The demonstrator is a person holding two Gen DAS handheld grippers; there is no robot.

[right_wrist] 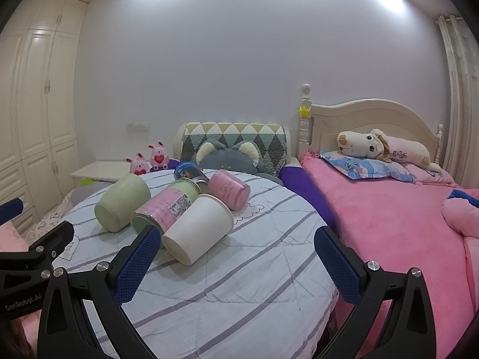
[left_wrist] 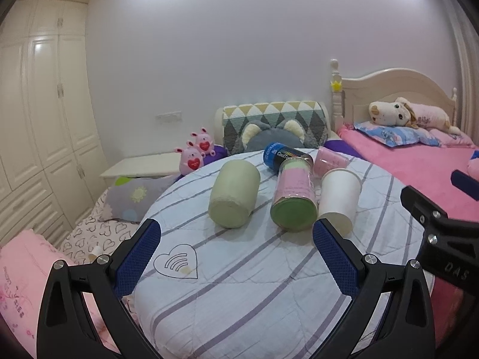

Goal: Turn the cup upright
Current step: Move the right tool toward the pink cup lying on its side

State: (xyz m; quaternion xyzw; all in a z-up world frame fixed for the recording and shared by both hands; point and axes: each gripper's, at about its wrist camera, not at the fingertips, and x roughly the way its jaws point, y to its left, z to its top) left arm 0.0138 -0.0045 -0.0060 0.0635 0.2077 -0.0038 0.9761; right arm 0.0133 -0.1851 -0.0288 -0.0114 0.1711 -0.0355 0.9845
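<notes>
A plain white paper cup (left_wrist: 339,199) is seen lying on its side on the striped round table (left_wrist: 239,269), its closed base turned toward the cameras, touching a pink-and-green can (left_wrist: 295,193). The left gripper (left_wrist: 236,257) and right gripper (right_wrist: 236,264) are both held wide apart, with nothing gripped.

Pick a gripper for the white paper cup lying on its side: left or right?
Right gripper: open, with the white paper cup beside its left finger. Left gripper, also open, faces the green cup.
</notes>
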